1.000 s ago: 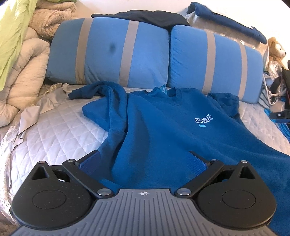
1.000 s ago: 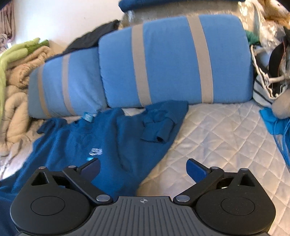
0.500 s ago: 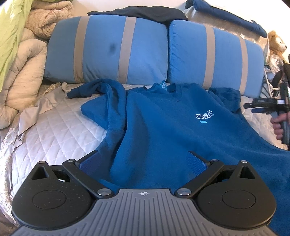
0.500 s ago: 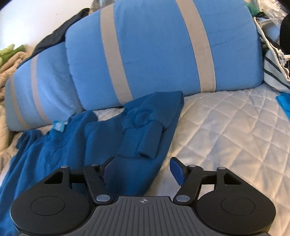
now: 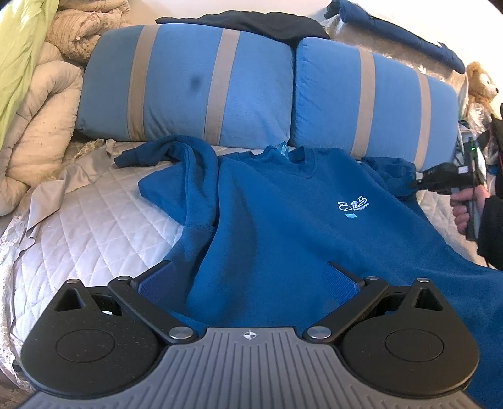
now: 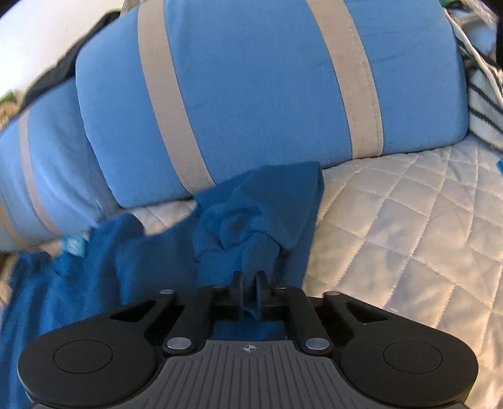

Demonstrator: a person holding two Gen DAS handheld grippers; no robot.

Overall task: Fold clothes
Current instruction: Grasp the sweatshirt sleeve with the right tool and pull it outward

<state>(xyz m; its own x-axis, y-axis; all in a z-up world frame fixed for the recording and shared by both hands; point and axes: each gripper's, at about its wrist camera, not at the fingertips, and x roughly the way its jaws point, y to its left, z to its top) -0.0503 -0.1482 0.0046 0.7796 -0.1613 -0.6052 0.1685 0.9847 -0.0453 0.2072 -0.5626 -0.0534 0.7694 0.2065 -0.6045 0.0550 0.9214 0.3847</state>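
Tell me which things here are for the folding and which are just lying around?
For the folding:
- blue sweatshirt, spread on the bed
- its bunched sleeve cuff, pinched by the right gripper
- left gripper, open above the sweatshirt

Just lying around:
- two striped blue pillows
- beige blankets
- teddy bear
- dark garment on the pillows

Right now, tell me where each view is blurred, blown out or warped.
Left wrist view: sharp; wall blown out white; pillows bow from fisheye. Right wrist view: motion-blurred at left around the sweater; right gripper and quilt crisper.
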